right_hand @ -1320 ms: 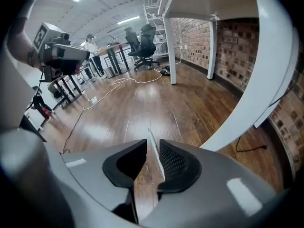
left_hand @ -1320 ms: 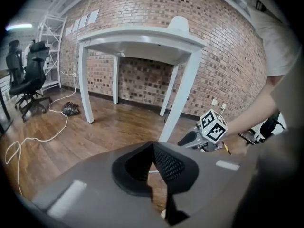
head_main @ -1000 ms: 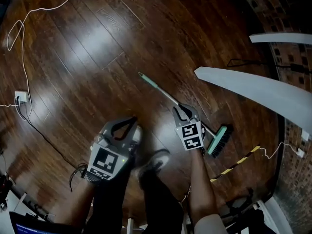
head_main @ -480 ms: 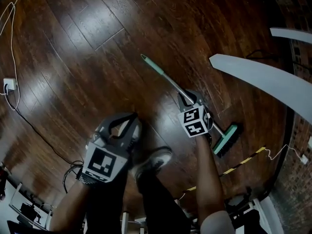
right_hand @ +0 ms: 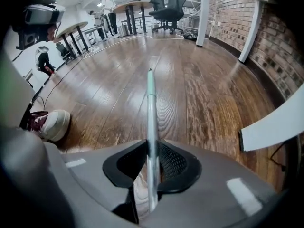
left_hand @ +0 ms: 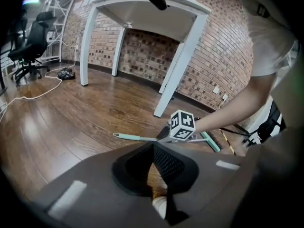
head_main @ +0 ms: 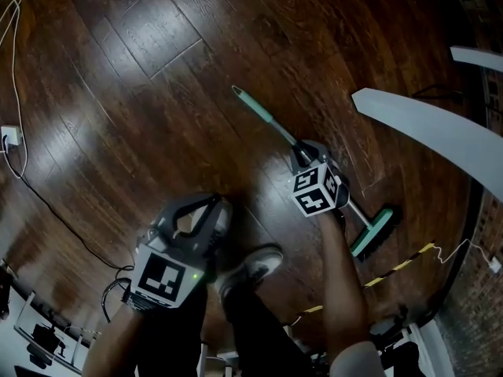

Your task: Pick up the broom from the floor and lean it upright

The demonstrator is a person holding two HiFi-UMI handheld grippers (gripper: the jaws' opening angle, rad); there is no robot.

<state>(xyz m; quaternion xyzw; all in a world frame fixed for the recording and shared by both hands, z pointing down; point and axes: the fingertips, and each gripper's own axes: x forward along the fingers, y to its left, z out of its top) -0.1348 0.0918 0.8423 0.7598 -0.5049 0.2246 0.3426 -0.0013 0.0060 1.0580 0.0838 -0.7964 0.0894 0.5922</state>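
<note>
- Both grippers hang lower than a second ago, sunk toward the hardwood floor [head_main: 141,61]. My right gripper [head_main: 302,149], then poised above the broom [head_main: 263,115], is now down over its handle.
- Flat on the boards, the broom points its teal grip end away from me. Its teal brush head [head_main: 371,232] lies near a yellow-and-black striped cord [head_main: 401,261].
- My right fingers stand parted astride the metal shaft, between the teal grip and the brush head. The shaft runs between them, hard by the right-hand pad, with a sliver of floor showing on its other side. They are not clamped on it.
- My left gripper [head_main: 214,204] hangs over bare boards beside my shoe [head_main: 251,264], well apart from the broom. Its fingertips meet, with nothing between them.
- Beyond the brush head, the edge of a white table [head_main: 416,120] curves past. In the left gripper view, a brick wall [left_hand: 213,56] stands behind the table's legs.
</note>
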